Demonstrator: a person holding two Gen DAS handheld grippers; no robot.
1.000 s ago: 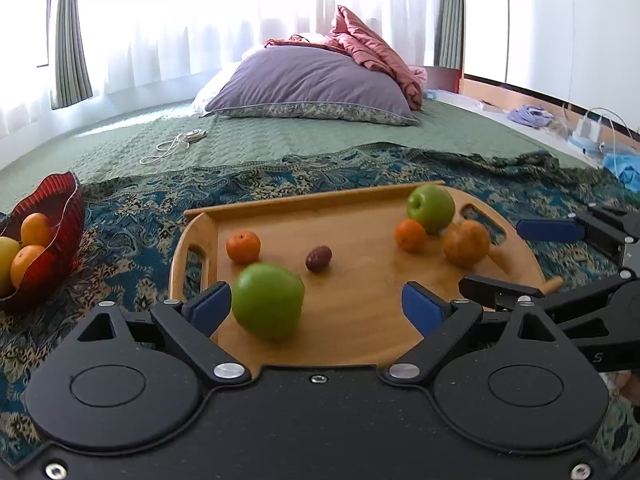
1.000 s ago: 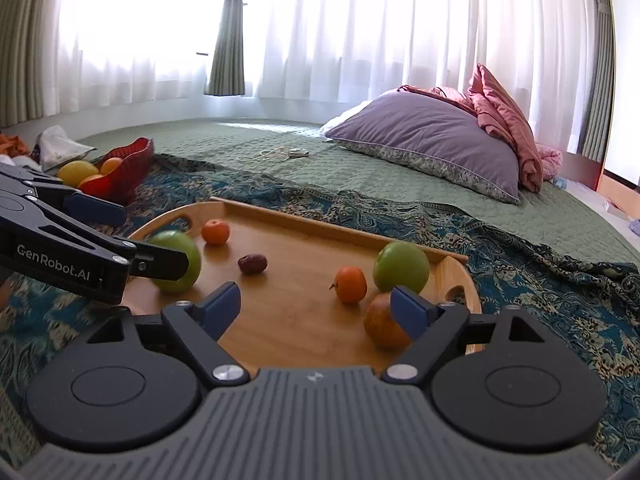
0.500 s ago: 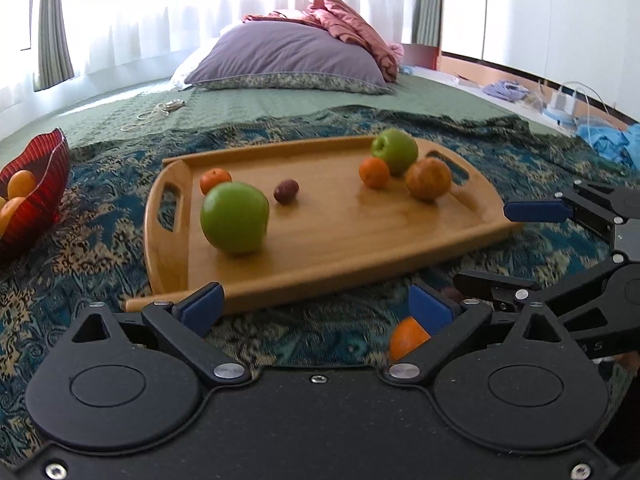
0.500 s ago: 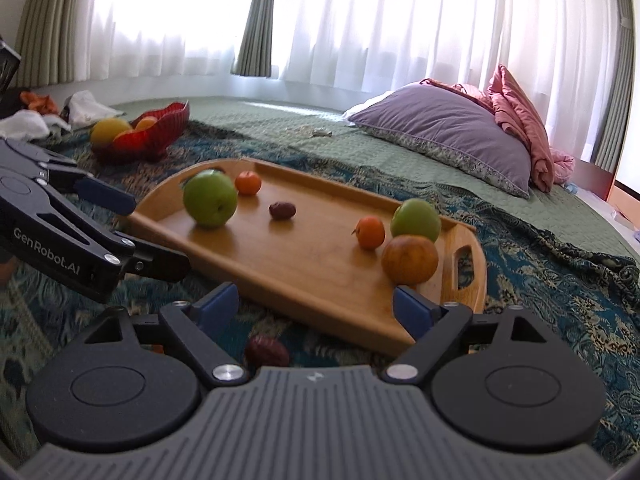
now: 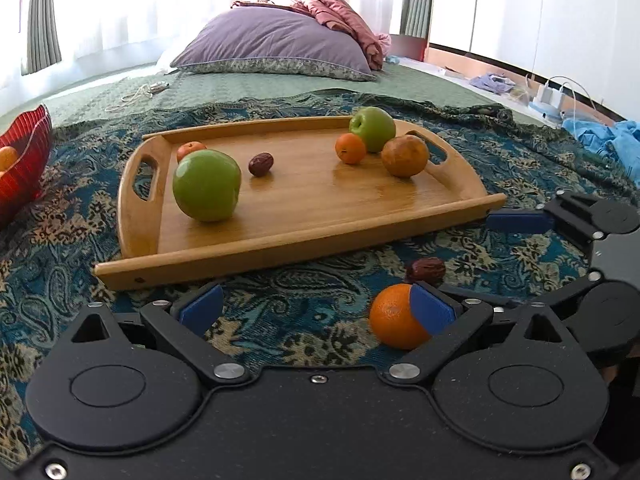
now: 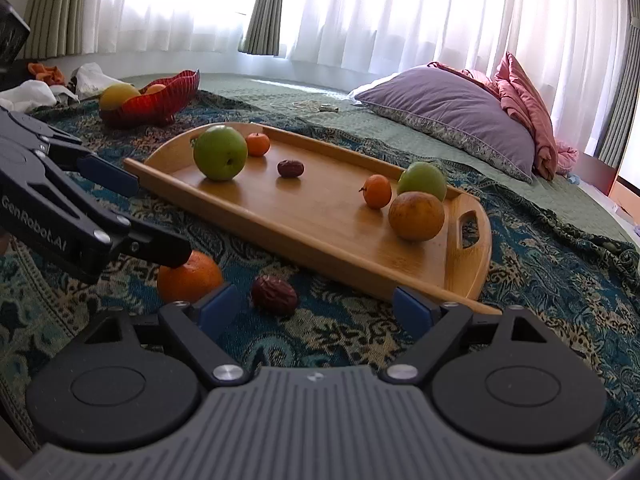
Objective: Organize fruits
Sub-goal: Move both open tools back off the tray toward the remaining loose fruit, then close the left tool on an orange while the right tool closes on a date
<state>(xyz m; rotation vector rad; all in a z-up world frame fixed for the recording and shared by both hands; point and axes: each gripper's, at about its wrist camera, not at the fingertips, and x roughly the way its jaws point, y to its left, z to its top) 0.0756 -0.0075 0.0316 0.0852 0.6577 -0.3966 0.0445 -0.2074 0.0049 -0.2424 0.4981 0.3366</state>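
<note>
A wooden tray (image 5: 304, 216) (image 6: 320, 220) lies on the patterned blanket and holds two green apples (image 5: 207, 185) (image 5: 372, 129), two small tangerines (image 5: 350, 148), a brownish round fruit (image 5: 404, 156) and a date (image 5: 261, 164). In front of the tray an orange (image 5: 394, 317) (image 6: 188, 278) and a second date (image 5: 426, 271) (image 6: 274, 294) lie on the blanket. My left gripper (image 5: 316, 306) is open and low, its right finger against the orange. My right gripper (image 6: 316, 308) is open and empty, with the date just ahead of its left finger.
A red bowl (image 6: 156, 98) (image 5: 24, 160) with oranges and a yellow fruit stands left of the tray. A purple pillow (image 5: 276, 50) and pink cloth lie behind. Cables and blue cloth (image 5: 608, 140) lie far right.
Both grippers have pulled back from over the tray and dropped low to the blanket in front of it. The loose orange and date have come into view there.
</note>
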